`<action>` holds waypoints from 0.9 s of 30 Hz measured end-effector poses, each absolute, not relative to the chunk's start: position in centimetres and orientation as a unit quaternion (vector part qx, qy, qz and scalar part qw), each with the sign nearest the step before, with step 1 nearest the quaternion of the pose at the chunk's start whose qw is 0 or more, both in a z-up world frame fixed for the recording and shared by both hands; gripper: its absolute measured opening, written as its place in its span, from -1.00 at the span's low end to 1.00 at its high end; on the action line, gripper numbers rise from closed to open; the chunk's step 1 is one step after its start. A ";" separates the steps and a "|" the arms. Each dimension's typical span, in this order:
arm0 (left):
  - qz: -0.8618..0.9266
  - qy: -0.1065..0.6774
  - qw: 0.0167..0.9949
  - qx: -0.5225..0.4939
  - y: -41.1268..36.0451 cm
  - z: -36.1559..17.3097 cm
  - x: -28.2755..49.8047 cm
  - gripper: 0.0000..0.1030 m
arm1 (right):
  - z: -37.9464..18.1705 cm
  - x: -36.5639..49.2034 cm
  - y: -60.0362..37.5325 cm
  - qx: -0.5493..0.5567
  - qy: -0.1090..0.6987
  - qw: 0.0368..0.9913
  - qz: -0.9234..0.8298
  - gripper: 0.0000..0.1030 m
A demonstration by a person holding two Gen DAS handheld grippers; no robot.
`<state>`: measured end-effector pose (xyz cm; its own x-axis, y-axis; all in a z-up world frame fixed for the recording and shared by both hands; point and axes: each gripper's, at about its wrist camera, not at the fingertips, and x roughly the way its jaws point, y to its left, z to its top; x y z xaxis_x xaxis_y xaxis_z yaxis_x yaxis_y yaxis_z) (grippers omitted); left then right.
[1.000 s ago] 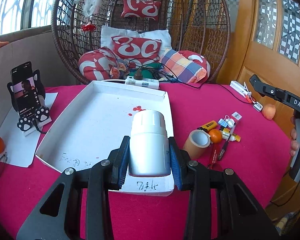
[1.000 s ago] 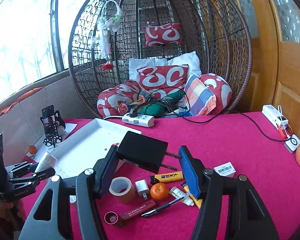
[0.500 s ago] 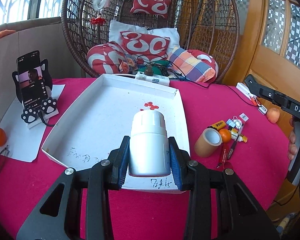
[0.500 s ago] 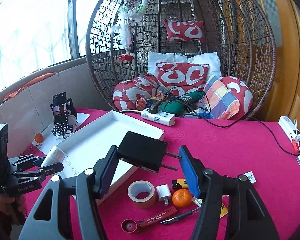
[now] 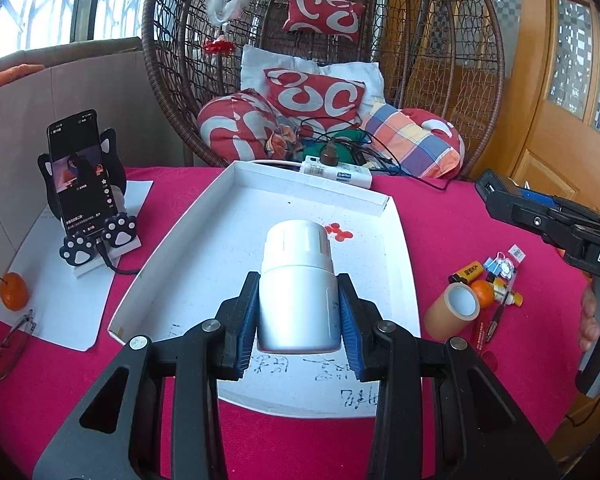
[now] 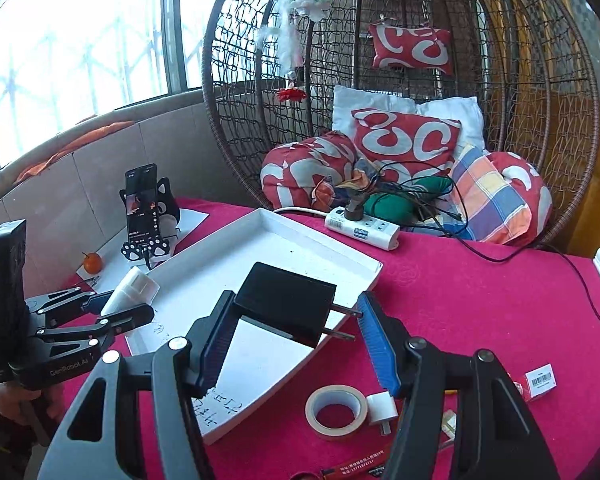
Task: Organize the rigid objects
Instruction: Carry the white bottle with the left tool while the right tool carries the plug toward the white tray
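My left gripper (image 5: pixel 298 320) is shut on a white plastic bottle (image 5: pixel 298 284) and holds it over the near end of the white tray (image 5: pixel 220 240). My right gripper (image 6: pixel 292 334) is shut on a black plug adapter (image 6: pixel 286 306), prongs pointing right, above the tray's near right corner (image 6: pixel 352 264). The bottle also shows in the right wrist view (image 6: pixel 134 286), and the right gripper shows at the right edge of the left wrist view (image 5: pixel 548 220).
On the pink cloth right of the tray lie a tape roll (image 6: pixel 336 412), a small white charger (image 6: pixel 382 406), an orange (image 5: pixel 482 294), a lighter (image 5: pixel 466 272) and pens. A phone on a stand (image 5: pixel 84 184) and an orange (image 5: pixel 14 296) sit left. A power strip (image 6: pixel 362 228) lies behind the tray.
Both grippers have moved forward and left over the tray, each with its object still held. The right gripper has passed from above the clutter to above the tray's corner.
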<state>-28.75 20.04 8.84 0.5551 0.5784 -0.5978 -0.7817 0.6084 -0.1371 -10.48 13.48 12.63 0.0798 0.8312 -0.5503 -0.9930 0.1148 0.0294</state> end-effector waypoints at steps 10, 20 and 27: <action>0.438 0.265 0.838 -0.190 23.8 7.8 -27.1 -0.29 | 10.9 -12.3 17.5 -0.189 0.254 0.686 0.654 0.19; 0.454 0.293 0.819 -0.194 28.6 6.4 -24.5 -0.29 | 8.0 -13.4 21.1 -0.215 0.284 0.680 0.642 0.19; 0.452 0.303 0.811 -0.216 29.7 4.8 -24.0 -0.29 | 6.0 -14.0 22.0 -0.235 0.298 0.673 0.635 0.19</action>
